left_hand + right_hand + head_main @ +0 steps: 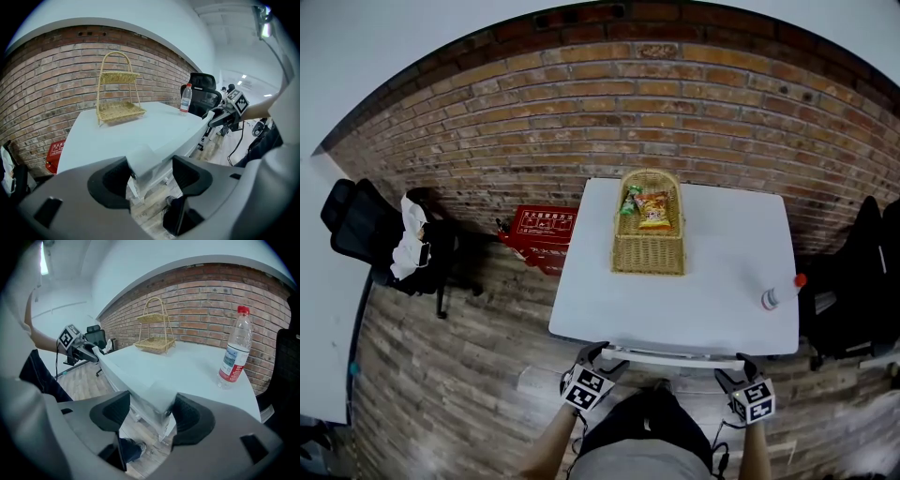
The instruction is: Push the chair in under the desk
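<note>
A white desk stands against the brick wall. The white chair's top rail lies right along the desk's near edge, and the seat is hidden beneath. My left gripper is at the rail's left end and my right gripper at its right end. In the left gripper view the rail's corner sits between the wide jaws of my left gripper, with a gap on one side. In the right gripper view the other corner sits likewise inside my right gripper.
A wicker basket with snack packets and a water bottle stand on the desk. A black office chair is at the left, another at the right. A red crate sits by the wall. The person's legs are just behind the chair.
</note>
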Motion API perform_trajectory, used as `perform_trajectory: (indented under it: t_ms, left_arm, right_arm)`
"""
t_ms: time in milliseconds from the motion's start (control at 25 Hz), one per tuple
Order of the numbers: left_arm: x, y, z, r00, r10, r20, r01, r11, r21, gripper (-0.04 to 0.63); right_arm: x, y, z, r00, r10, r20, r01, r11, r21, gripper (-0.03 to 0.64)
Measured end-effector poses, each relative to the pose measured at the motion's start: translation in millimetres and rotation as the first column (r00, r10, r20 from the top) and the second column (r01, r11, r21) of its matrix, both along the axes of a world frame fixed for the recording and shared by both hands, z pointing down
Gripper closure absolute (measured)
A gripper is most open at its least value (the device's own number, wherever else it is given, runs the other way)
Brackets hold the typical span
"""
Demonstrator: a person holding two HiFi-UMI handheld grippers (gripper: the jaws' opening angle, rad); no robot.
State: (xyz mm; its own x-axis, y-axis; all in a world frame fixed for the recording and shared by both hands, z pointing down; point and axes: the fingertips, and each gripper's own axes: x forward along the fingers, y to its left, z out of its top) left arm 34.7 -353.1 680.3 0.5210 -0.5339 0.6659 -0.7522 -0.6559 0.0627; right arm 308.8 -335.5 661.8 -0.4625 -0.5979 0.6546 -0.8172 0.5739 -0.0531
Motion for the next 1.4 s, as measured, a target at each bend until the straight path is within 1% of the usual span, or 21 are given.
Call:
perform_trajectory:
  t_ms: [400, 560, 680, 800, 920, 1080, 1160, 1240, 1280, 1360, 1400]
  left_arm:
    - [3, -9, 2, 1.0, -0.015, 0.004, 0.015, 1.0, -0.009, 0.307]
    - [4, -10, -2, 1.0, -0.018, -0.004, 0.018, 1.0, -0.001, 0.305]
    - [6, -9, -3, 1.0, -0.014, 0.002, 0.014, 1.0, -0.016, 0.305]
    - [6, -4, -1, 1.0, -0.027, 0.008, 0.027, 0.999, -0.019, 0.305]
    - [4, -2, -7, 0.997, -0.074, -0.002, 0.074, 0.997, 0.007, 0.305]
    - [-1, -2, -19, 0.993, -0.11, -0.037, 0.111, 0.993, 0.028, 0.305]
    - [-5, -4, -33, 0.989, -0.132, -0.065, 0.136, 0.989, 0.056, 0.305]
    - [-8, -8, -56, 0.978, -0.166, -0.127, 0.177, 0.98, 0.086, 0.307]
    - [-7, -10, -68, 0.972, -0.169, -0.161, 0.186, 0.978, 0.096, 0.307]
    - [1, -16, -91, 0.964, -0.146, -0.222, 0.176, 0.977, 0.122, 0.308]
    - [7, -19, -101, 0.959, -0.132, -0.249, 0.17, 0.976, 0.137, 0.308]
  right_arm:
    - [5, -11, 3, 1.0, -0.013, 0.0, 0.013, 1.0, 0.003, 0.327]
    - [3, -11, 0, 1.0, -0.001, 0.012, 0.001, 1.0, 0.011, 0.321]
    - [3, -9, -1, 1.0, 0.014, 0.018, -0.014, 1.0, 0.013, 0.319]
    - [6, -4, -2, 1.0, 0.027, -0.014, -0.027, 0.999, 0.018, 0.318]
    - [10, 0, -13, 0.998, 0.045, -0.049, -0.041, 0.996, 0.075, 0.316]
    - [12, -1, -35, 0.997, 0.061, -0.043, -0.056, 0.992, 0.118, 0.313]
    - [13, -5, -44, 0.995, 0.097, -0.021, -0.092, 0.983, 0.156, 0.313]
    - [10, -10, -58, 0.993, 0.121, 0.011, -0.121, 0.968, 0.219, 0.313]
    - [5, -13, -67, 0.993, 0.119, 0.027, -0.122, 0.96, 0.25, 0.313]
    - [-5, -19, -82, 0.992, 0.116, 0.05, -0.126, 0.945, 0.301, 0.317]
    - [-10, -22, -88, 0.99, 0.127, 0.063, -0.141, 0.936, 0.322, 0.338]
